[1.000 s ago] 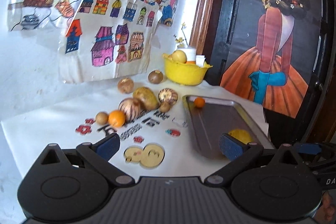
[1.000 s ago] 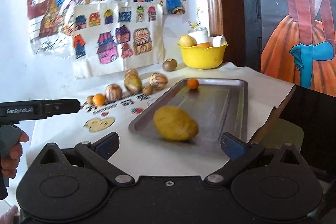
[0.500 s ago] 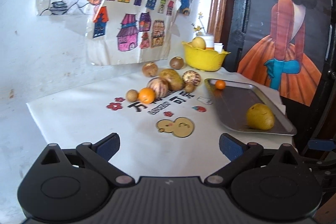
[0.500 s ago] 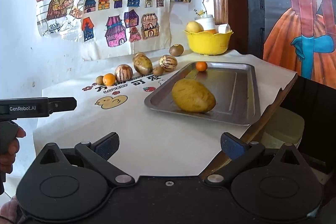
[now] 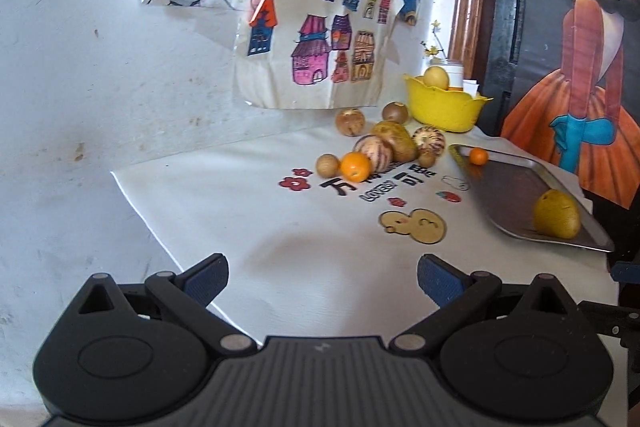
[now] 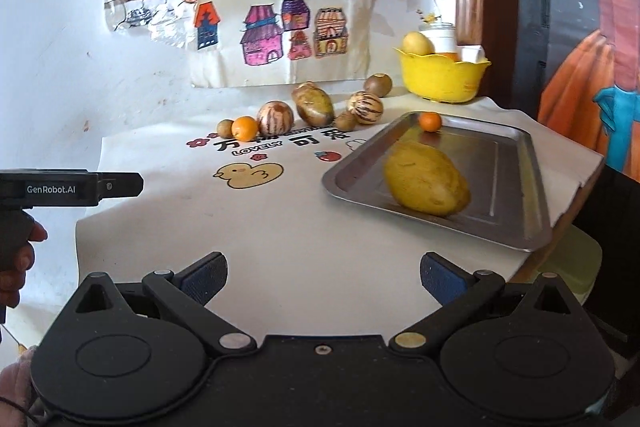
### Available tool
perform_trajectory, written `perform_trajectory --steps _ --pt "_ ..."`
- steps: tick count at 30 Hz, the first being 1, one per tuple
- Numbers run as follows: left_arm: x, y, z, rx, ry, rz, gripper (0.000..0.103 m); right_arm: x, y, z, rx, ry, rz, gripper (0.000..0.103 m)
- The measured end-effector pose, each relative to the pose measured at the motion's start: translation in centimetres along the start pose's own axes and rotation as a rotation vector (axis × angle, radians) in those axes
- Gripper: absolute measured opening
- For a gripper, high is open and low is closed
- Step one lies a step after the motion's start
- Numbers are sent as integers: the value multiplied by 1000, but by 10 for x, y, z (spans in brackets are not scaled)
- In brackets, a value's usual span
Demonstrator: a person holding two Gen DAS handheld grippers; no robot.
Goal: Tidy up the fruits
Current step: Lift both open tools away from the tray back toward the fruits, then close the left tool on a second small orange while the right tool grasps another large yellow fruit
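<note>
Two fruits lie in the metal tray (image 6: 516, 187) ahead-right of the right gripper (image 6: 323, 277): one yellow mango (image 6: 426, 178), one small orange (image 6: 430, 121). Eight more cluster ahead. Both the right and left gripper (image 5: 322, 281) stay released and empty, farther back than before.

A home interior, suggested by children's drawings (image 6: 276, 23) taped to the wall, printed tablecloth (image 6: 248, 227), fruit bowl (image 6: 442, 77)

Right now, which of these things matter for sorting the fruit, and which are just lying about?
For the job: metal tray, mango, small orange, loose fruit pile, yellow bowl.

Just there: wall drawings, duck-print table cover, white jar.
</note>
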State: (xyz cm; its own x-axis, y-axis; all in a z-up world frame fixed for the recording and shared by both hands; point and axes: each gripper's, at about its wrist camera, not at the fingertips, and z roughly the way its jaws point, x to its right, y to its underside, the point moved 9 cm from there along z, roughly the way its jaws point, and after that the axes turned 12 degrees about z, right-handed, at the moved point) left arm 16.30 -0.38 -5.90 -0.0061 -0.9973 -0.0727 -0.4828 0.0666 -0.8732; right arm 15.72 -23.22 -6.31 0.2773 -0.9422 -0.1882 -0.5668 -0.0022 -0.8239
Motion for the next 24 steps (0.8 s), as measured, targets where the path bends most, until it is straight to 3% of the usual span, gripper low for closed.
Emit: perform_trajectory --steps 6,13,18,24 --pt "-8 -4 8 -9 -7 37 103 -2 -11 13 -17 -29 -36 102" --pt "-3 -27 27 11 26 163 103 4 -51 39 -75 -67 -121 102" --pt "6 -43 46 -1 72 238 103 2 -81 65 -128 -81 -266 102" --pt "14 -53 72 -51 162 185 103 -4 -111 105 -169 -158 -412 102"
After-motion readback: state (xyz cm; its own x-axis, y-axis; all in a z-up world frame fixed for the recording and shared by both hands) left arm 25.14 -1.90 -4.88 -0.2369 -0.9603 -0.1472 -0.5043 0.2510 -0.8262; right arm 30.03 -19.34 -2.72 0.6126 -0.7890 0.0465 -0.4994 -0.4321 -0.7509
